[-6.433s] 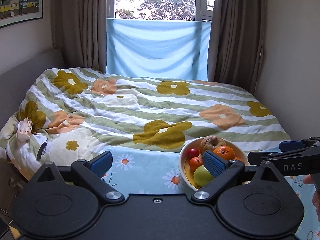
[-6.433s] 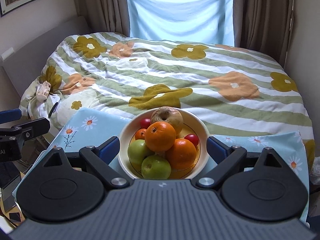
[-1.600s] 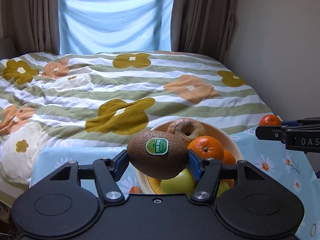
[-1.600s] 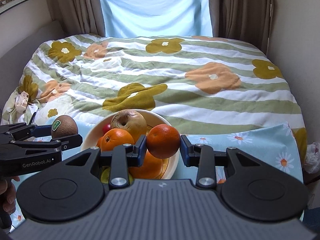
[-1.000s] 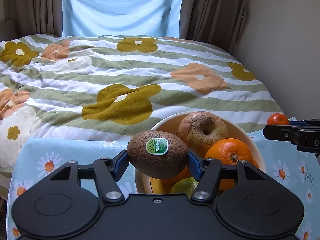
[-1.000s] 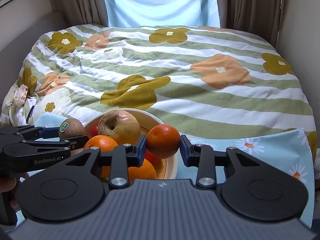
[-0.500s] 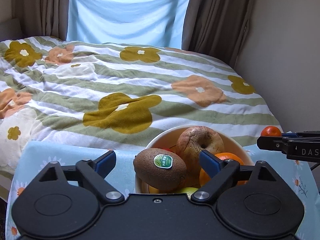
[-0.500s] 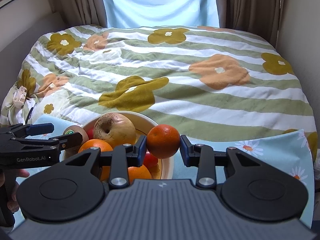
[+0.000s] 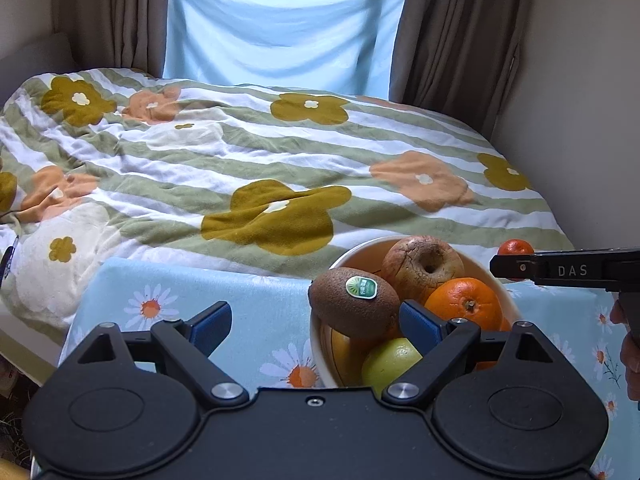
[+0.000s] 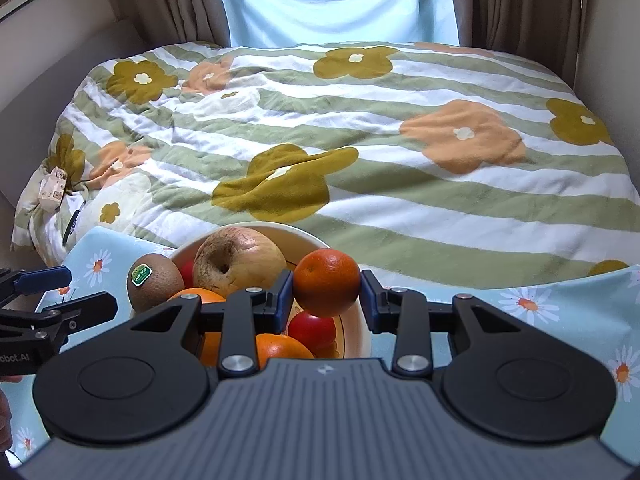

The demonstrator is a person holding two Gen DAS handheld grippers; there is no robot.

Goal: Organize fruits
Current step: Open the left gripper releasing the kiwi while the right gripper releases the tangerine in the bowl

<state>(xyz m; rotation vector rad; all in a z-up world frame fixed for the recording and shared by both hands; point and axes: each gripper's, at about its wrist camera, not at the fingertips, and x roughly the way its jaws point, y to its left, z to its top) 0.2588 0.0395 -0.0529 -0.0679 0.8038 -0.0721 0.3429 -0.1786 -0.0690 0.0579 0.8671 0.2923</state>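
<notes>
Seemingly three oranges [image 10: 326, 282], one kiwi [image 9: 354, 307].

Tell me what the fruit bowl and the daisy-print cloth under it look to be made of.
Fruit bowl: probably glazed ceramic; its cream wall is smooth, thick-rimmed and slightly glossy, though hard plastic cannot be ruled out.
Daisy-print cloth: looks like thin woven fabric, possibly cotton, with a matte finish; it drapes softly over the edge with a printed flower pattern.

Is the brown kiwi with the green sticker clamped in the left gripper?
No, the kiwi rests on the bowl's fruit, clear of the left gripper's open pads.
</notes>
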